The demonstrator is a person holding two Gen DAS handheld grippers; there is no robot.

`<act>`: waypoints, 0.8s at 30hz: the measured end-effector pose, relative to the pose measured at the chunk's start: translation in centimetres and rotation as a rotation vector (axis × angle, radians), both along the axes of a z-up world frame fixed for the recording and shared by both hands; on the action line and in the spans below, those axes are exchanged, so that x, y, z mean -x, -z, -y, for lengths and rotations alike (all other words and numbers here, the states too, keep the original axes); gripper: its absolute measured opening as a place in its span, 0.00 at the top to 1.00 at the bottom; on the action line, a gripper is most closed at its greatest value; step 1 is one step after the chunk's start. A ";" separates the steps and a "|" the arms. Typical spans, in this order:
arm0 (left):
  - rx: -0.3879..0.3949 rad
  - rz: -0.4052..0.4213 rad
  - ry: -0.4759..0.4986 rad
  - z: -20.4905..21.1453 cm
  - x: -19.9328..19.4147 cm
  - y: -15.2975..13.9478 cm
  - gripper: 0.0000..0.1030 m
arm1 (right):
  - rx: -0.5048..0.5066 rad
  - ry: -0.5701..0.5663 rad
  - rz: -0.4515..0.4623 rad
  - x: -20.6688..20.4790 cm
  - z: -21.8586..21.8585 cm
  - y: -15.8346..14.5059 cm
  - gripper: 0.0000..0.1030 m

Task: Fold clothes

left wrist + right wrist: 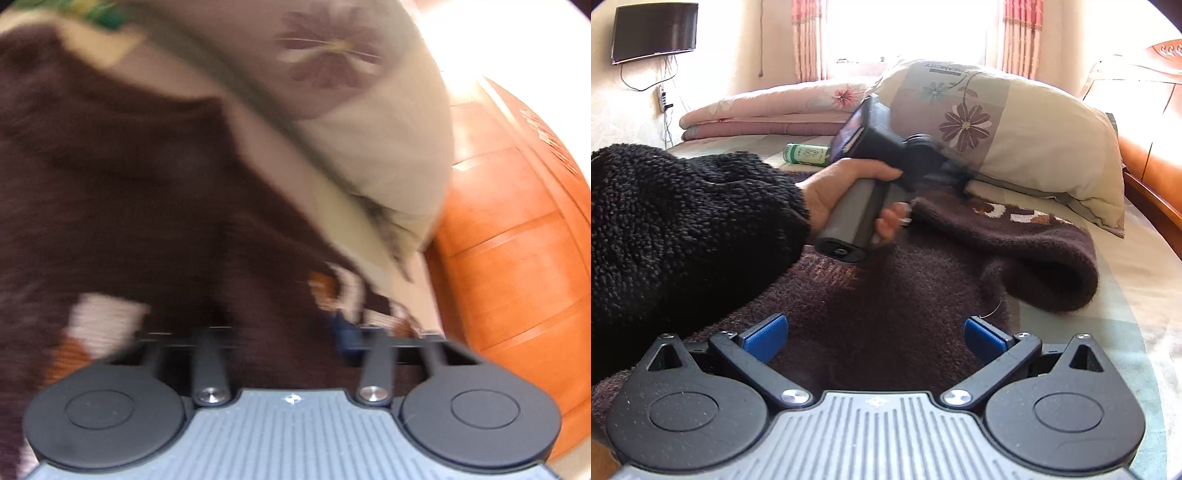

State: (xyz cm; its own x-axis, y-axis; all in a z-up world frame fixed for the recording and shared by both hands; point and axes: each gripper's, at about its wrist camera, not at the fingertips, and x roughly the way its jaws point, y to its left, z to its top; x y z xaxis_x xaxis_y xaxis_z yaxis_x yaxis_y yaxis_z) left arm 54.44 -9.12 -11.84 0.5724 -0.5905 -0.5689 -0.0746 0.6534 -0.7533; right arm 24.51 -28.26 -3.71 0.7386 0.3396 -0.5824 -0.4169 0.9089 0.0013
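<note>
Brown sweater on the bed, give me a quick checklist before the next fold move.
1. Right tongs open: ok, blue pads apart, nothing between them.
2. Left tongs gripping the brown sweater: cannot tell, tips blurred at the fabric by the pillow.
3. Folded sleeve end lying over the body: ok.
4. Sweater flat: not ok, the fold bulges.
5. Green bottle off the sweater: ok, it lies beyond it.
6. Left wrist view sharp: not ok, motion blur.

L wrist view motion-blurred; left gripper (955, 177) tips hidden by sweater (1015, 254).
</note>
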 end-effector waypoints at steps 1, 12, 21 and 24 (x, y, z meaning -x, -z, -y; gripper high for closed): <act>0.019 -0.023 -0.019 -0.5 -0.1 0.4 0.86 | -0.003 0.002 0.000 0.0 0.0 0.0 0.00; -0.057 0.056 -0.015 0.5 1.1 -2.1 0.95 | 0.000 0.007 -0.019 -0.6 0.0 0.4 0.00; -0.147 0.195 0.011 -0.2 2.8 -8.5 0.95 | 0.002 -0.002 -0.026 -0.8 -0.4 0.6 0.00; -0.195 0.239 0.003 -1.0 3.4 -10.3 0.95 | 0.009 -0.001 -0.032 -0.9 -0.5 0.8 0.00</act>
